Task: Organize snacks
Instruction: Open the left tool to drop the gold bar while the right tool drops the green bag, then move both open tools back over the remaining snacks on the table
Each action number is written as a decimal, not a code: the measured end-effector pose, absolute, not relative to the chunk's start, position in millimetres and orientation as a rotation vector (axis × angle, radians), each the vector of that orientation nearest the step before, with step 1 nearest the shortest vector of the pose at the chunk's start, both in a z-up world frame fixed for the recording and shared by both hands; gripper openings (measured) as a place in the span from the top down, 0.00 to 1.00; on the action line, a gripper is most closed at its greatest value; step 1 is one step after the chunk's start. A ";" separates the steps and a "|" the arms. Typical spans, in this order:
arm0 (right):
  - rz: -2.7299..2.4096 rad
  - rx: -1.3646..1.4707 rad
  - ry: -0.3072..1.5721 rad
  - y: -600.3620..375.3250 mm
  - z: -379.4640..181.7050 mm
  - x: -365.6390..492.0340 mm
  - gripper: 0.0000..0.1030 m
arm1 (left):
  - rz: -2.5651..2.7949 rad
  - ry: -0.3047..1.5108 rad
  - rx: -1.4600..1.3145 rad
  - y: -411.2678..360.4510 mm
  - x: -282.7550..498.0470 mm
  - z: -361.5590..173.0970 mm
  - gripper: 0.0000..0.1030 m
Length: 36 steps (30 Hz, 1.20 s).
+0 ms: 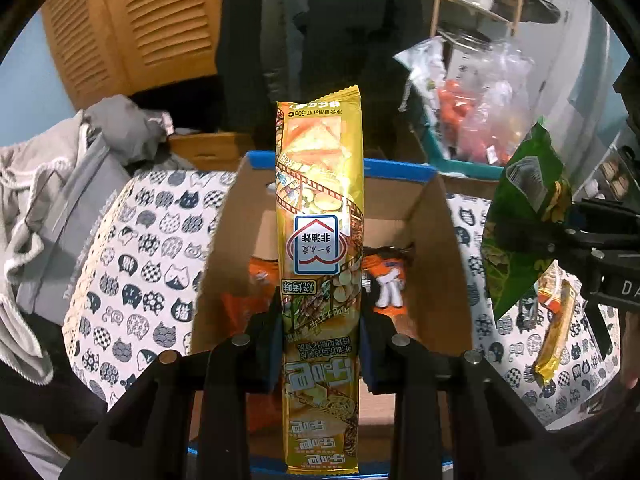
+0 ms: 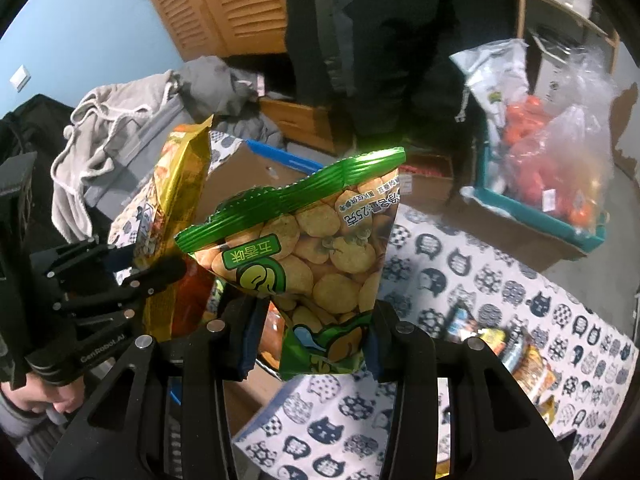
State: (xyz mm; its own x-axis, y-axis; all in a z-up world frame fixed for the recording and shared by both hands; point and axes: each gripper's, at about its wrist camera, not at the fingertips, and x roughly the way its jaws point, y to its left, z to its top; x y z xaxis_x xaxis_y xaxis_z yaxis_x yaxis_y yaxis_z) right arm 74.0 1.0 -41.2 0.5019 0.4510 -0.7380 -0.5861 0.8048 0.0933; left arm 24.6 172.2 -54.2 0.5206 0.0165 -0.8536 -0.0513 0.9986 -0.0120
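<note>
Left gripper [image 1: 320,344] jaws clenched on the long gold snack pack [image 1: 320,240], gripped low on its length, most of it standing tall beyond the jaws over the open cardboard box [image 1: 430,216]. Right gripper [image 2: 310,338] jaws clenched on the green chip bag [image 2: 320,256] by its bottom corner, just right of the box. Risks: the gold pack is long and top-heavy beyond the jaws — likely to flop or bridge across the box walls on release; slick foil could slip. The green bag's thin corner grip may twist out. Both grippers sit close, so collision looks possible if both go for the box. Orange packets [image 1: 384,276] already inside, below the jaws, take floor space. More snacks [image 2: 520,352] on the cat-print tabletop [image 2: 500,280] right of the right jaws; a teal bin [image 2: 532,216] farther beyond.
</note>
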 end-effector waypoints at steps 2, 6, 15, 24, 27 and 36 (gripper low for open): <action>0.636 -0.180 0.843 8.9 -42.8 78.3 0.60 | 0.051 1.027 -0.040 177.6 25.0 -56.6 0.70; 0.647 -0.188 0.854 23.0 -45.1 84.2 0.60 | 0.074 1.032 -0.039 187.0 25.8 -62.1 0.70; 0.686 -0.215 0.880 47.1 -53.0 87.0 0.60 | 0.112 1.076 -0.050 196.4 27.9 -77.5 0.63; 0.706 -0.198 0.905 52.4 -56.8 91.5 0.59 | 0.138 1.059 -0.025 194.8 25.3 -70.6 0.46; 0.712 -0.186 0.908 53.8 -57.3 93.3 0.55 | 0.139 1.055 -0.015 192.8 24.2 -69.5 0.45; 0.680 -0.147 0.870 39.4 -46.9 89.0 0.26 | 0.118 1.047 -0.020 185.8 23.3 -65.6 0.43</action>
State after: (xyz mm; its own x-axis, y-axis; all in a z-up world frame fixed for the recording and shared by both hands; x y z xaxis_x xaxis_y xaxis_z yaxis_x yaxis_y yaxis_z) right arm 89.0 39.4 -46.9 0.4509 0.4908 -0.7455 -0.6056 0.7818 0.1484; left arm 23.3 185.8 -65.6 0.4944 0.0876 -0.8648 -0.1066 0.9935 0.0397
